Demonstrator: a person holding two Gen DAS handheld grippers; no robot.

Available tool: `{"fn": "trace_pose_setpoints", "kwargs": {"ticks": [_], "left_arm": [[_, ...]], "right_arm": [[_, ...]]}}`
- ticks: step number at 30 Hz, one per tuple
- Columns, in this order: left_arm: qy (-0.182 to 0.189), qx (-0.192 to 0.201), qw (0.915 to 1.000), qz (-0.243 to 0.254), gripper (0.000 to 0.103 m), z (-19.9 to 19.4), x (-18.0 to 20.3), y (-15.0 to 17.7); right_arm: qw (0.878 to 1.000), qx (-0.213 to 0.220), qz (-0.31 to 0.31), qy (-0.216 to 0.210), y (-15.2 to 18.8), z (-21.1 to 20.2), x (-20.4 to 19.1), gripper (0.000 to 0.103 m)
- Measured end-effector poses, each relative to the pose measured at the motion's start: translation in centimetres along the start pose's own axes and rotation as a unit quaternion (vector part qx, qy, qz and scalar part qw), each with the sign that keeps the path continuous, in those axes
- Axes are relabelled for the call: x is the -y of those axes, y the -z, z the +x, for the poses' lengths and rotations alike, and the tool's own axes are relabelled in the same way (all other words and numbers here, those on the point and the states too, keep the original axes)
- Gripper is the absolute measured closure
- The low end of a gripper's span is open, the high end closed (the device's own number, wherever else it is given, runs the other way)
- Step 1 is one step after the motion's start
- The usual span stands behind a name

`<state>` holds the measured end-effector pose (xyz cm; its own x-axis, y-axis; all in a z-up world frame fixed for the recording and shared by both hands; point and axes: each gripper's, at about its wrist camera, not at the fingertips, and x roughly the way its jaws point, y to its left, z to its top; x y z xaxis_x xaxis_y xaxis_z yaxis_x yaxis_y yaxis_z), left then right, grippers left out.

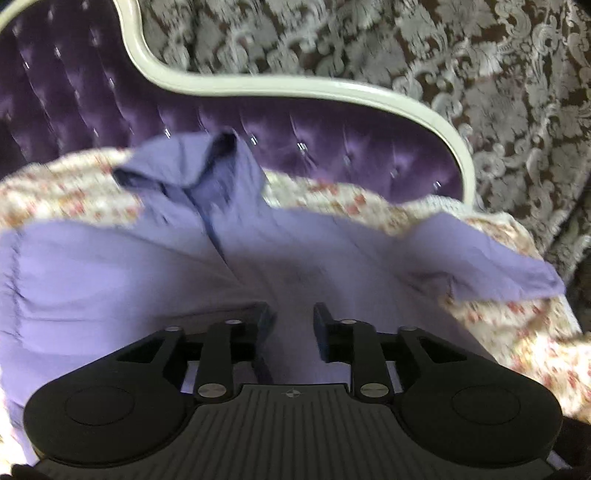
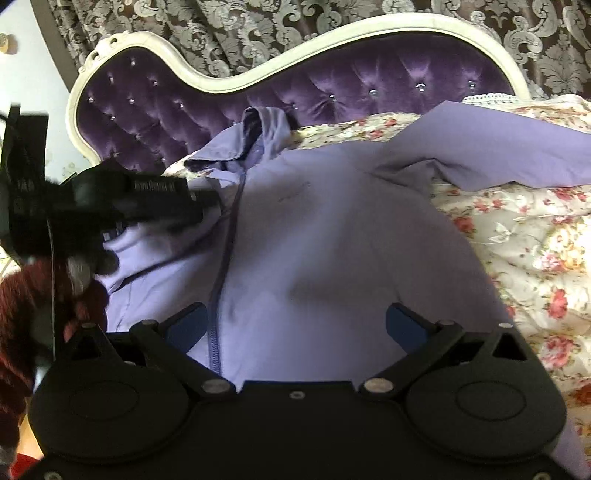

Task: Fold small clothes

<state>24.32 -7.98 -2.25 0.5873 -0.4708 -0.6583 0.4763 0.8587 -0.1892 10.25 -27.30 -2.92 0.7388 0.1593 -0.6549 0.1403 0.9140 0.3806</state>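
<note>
A small lavender zip-up hooded jacket lies front-up on a floral bedspread, hood toward the headboard, one sleeve stretched to the right. It also fills the left wrist view. My left gripper hovers over the jacket's body, jaws partly open with a narrow gap and nothing between them; it also shows in the right wrist view near the zipper. My right gripper is wide open and empty above the jacket's lower body.
The floral bedspread covers the bed. A tufted purple headboard with a cream frame stands behind, patterned curtains beyond. A person's dark red sleeve is at the left.
</note>
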Motion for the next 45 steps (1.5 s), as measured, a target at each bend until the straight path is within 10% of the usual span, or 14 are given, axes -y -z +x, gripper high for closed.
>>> {"fn": "trace_pose_setpoints", "kwargs": {"ticks": [10,20,28,38,39,42,45], "left_arm": [[-0.018,0.068,0.9975,0.01,0.057,-7.8,-1.5,3.3],[-0.168,0.041,0.9837,-0.048,0.052,-6.5,-8.6,6.0],[-0.212,0.017,0.9671,-0.139,0.038,-5.1,-14.1,7.7],[-0.209,0.025,0.9626,-0.171,0.03,-5.3,-15.3,8.4],[-0.21,0.025,0.9627,-0.169,0.03,-5.4,-15.2,8.5],[-0.213,0.026,0.9621,-0.168,0.029,-5.5,-15.0,8.5],[-0.212,0.027,0.962,-0.17,0.029,-5.5,-15.0,8.6]], "right_arm": [[1.0,0.015,-0.015,0.02,-1.3,0.5,-0.4,0.001],[0.988,0.048,-0.145,0.002,-3.1,2.9,-7.8,0.001],[0.957,0.064,-0.283,-0.003,-1.7,7.3,-15.9,0.001],[0.884,0.127,-0.447,0.052,2.3,11.5,-22.3,0.005],[0.883,0.122,-0.449,0.056,2.2,11.9,-22.4,0.009],[0.903,0.09,-0.418,0.024,0.6,12.6,-21.5,0.064],[0.941,0.069,-0.332,-0.014,-2.2,12.0,-19.0,0.08]]}}
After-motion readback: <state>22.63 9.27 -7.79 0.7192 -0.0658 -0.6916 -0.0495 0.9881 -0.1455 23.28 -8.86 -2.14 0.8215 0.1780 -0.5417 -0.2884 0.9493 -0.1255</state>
